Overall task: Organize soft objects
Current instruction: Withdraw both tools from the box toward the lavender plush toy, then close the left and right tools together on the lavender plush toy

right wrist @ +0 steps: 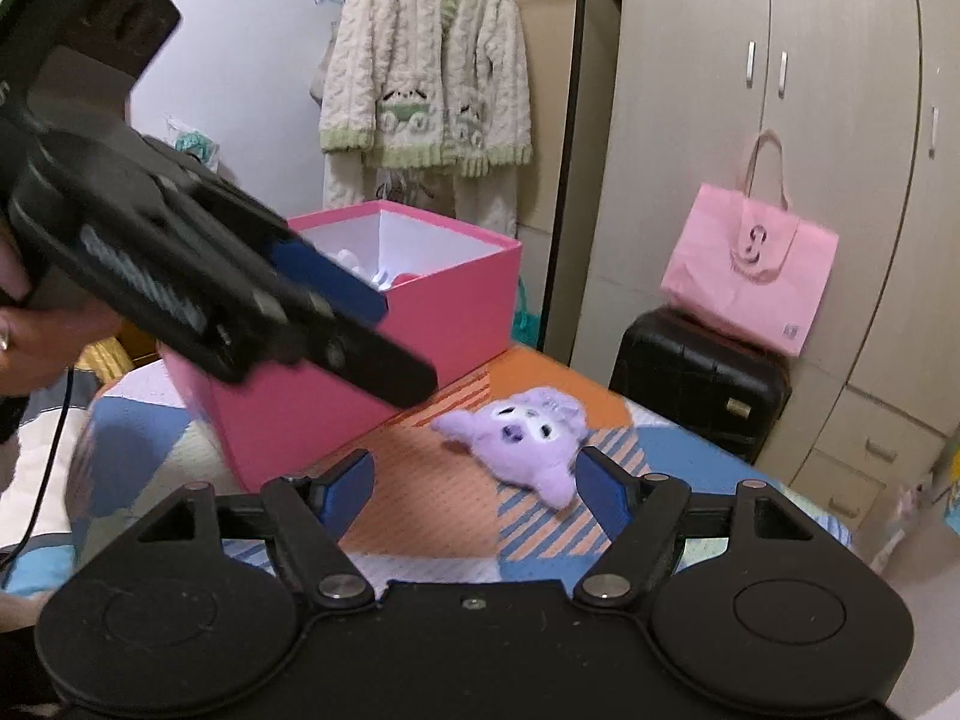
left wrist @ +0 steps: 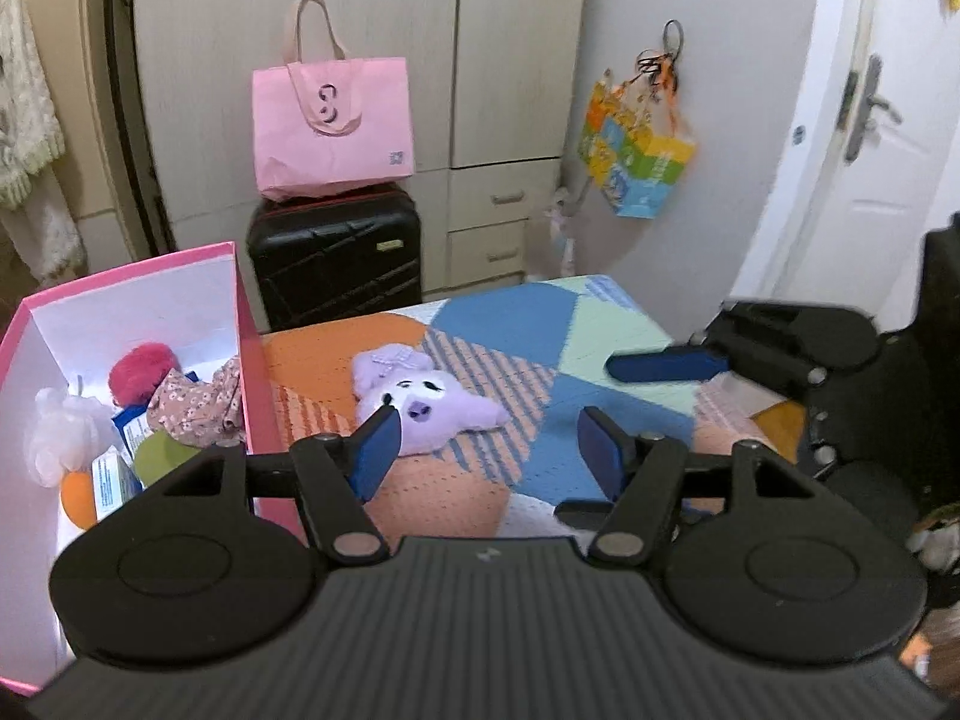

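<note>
A purple plush toy (left wrist: 420, 405) lies on the patchwork bedspread (left wrist: 528, 324), just right of a pink box (left wrist: 255, 360); it also shows in the right wrist view (right wrist: 528, 435). The box (right wrist: 432, 312) holds several soft things, among them a red pompom (left wrist: 141, 369) and a floral cloth (left wrist: 198, 405). My left gripper (left wrist: 489, 450) is open and empty, a little short of the plush. My right gripper (right wrist: 474, 486) is open and empty, near the plush, and shows at the right of the left wrist view (left wrist: 666, 363). The left gripper (right wrist: 360, 300) crosses in front of the box.
A black suitcase (left wrist: 336, 258) with a pink tote bag (left wrist: 333, 120) on it stands past the bed's far edge, against a wardrobe (left wrist: 360, 30). A colourful bag (left wrist: 636, 162) hangs on the wall. A white door (left wrist: 870, 150) is at right. A fleece robe (right wrist: 426, 78) hangs behind the box.
</note>
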A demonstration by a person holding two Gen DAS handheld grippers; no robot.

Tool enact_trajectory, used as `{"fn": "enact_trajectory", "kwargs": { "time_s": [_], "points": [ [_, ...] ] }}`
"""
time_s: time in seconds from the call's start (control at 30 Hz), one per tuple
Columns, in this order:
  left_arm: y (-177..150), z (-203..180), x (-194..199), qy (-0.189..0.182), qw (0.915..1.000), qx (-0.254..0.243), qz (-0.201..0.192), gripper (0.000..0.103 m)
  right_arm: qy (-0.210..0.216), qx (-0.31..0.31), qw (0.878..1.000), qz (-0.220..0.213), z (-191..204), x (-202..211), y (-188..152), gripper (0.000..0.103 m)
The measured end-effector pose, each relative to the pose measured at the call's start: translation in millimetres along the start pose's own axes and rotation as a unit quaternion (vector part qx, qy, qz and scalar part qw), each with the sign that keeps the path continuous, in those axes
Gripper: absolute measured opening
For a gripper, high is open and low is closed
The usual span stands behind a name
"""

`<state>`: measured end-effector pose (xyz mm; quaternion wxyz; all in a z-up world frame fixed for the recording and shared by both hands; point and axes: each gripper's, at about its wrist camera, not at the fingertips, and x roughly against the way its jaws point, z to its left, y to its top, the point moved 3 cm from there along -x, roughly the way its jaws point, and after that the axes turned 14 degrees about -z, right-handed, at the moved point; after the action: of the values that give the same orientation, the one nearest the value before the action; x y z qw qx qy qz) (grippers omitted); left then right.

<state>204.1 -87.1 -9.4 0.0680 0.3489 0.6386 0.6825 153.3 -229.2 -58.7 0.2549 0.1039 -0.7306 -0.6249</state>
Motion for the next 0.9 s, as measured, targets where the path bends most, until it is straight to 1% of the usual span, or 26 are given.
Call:
{"fn": "enact_trajectory", "kwargs": {
  "time_s": [0.07,0.13,0.2,0.33,0.43,0.57,0.7,0.8,0.83,0.9],
  "points": [
    [-5.2,-1.7,-7.1,0.019,0.9997,-0.016,-0.006,0.063,-0.003,0.013,1.0,0.0,-3.1,-6.8,-5.4,0.078],
    [-10.0,-3.1,-16.9,0.032,0.9992,-0.02,-0.01,0.063,0.005,0.012,1.0,0.006,-7.4,-13.8,-9.3,0.078],
    [-12.7,-4.0,-27.1,0.033,0.9993,-0.015,-0.006,0.063,0.015,0.008,1.0,0.01,-13.6,-23.9,-13.3,0.078],
    [-18.2,-1.4,-55.2,0.037,0.9991,0.011,0.013,0.061,0.043,-0.016,0.999,0.014,-25.5,-44.4,-22.5,0.078],
    [-20.4,5.0,-74.8,0.063,0.9973,0.031,0.024,0.061,0.057,-0.03,0.998,0.025,-33.8,-62.6,-30.1,0.078],
    [-21.3,15.5,-96.3,0.082,0.9945,0.057,0.032,0.061,0.069,-0.036,0.996,0.034,-43.8,-83.0,-38.7,0.078],
    [-24.7,31.3,-117.7,0.116,0.9873,0.099,0.043,0.061,0.081,-0.038,0.995,0.045,-50.0,-100.5,-43.5,0.078],
    [-30.6,35.1,-126.1,0.146,0.9827,0.106,0.043,0.061,0.091,-0.029,0.994,0.055,-48.3,-110.2,-46.1,0.078],
    [-33.3,34.9,-127.4,0.146,0.9825,0.108,0.042,0.062,0.094,-0.027,0.994,0.058,-46.7,-113.6,-47.5,0.078],
    [-38.7,33.9,-131.2,0.133,0.9834,0.113,0.049,0.063,0.098,-0.025,0.993,0.061,-44.7,-117.2,-49.5,0.078]
  ]
}}
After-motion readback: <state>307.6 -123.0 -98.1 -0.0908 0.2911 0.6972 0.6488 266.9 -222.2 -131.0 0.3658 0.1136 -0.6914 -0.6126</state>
